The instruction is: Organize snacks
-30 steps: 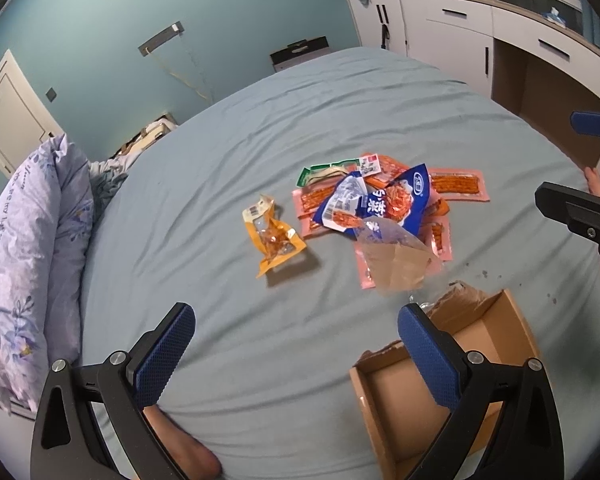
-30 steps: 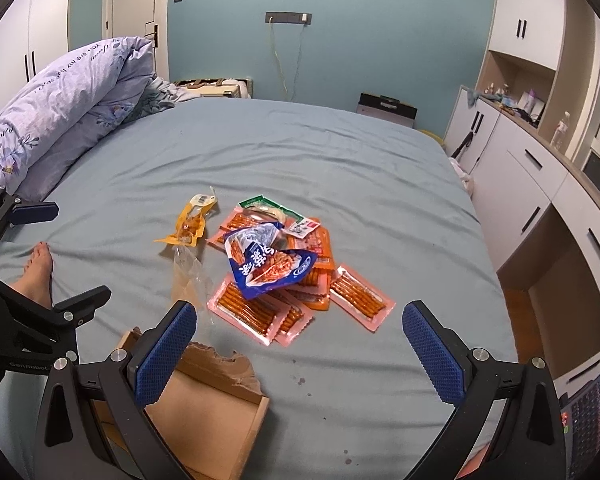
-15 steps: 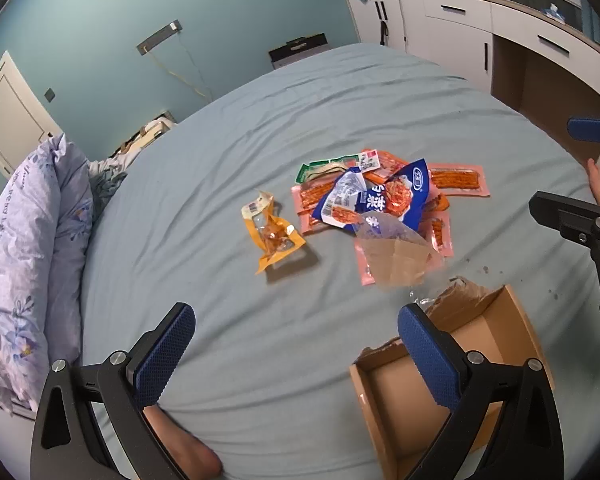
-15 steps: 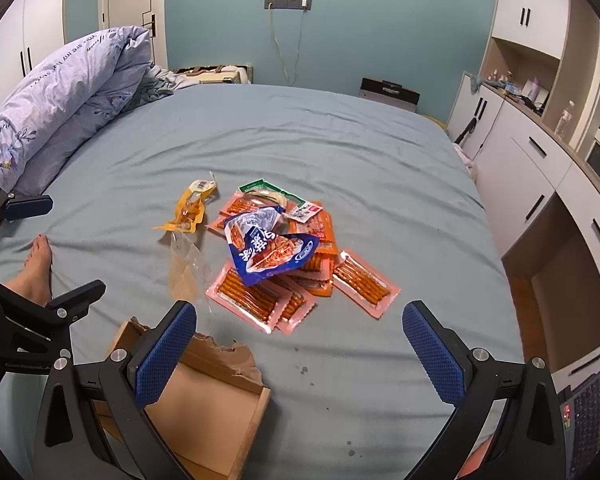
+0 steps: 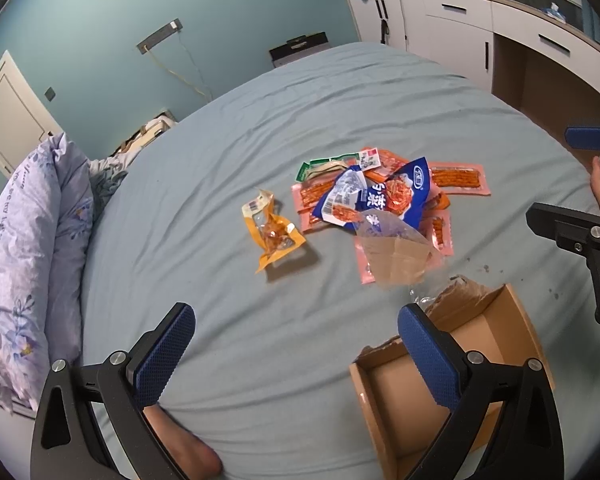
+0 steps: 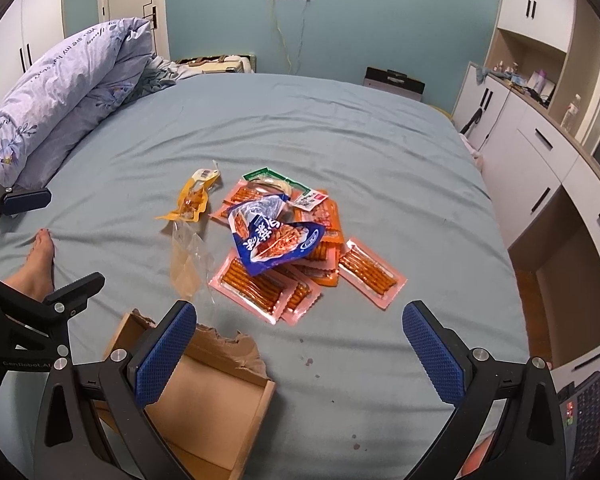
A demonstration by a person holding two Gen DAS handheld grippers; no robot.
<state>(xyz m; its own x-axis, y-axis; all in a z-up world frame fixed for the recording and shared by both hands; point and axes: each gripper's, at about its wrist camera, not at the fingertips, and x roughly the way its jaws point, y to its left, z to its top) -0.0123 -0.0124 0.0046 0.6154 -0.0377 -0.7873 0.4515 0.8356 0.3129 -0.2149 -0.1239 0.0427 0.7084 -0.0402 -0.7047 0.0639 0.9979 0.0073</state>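
Blue-sheeted bed (image 6: 380,152), snack pile (image 6: 284,248) mid-mattress, blue bag (image 6: 274,242) on top, pink stick packs (image 6: 370,272) fanned with long axes slanting, yellow packet (image 6: 192,200) apart leftward, open cardboard box (image 6: 204,392) nearer, left gripper (image 5: 296,356) and right gripper (image 6: 300,360) hovering, jaws wide apart, empty.

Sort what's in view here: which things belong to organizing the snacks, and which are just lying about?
Part of the job:
blue snack bag
pink stick-snack packs
yellow snack pouch
green-edged packet
cardboard box, empty
left gripper and right gripper, both open

Just lying about:
folded duvet
clear wrapper
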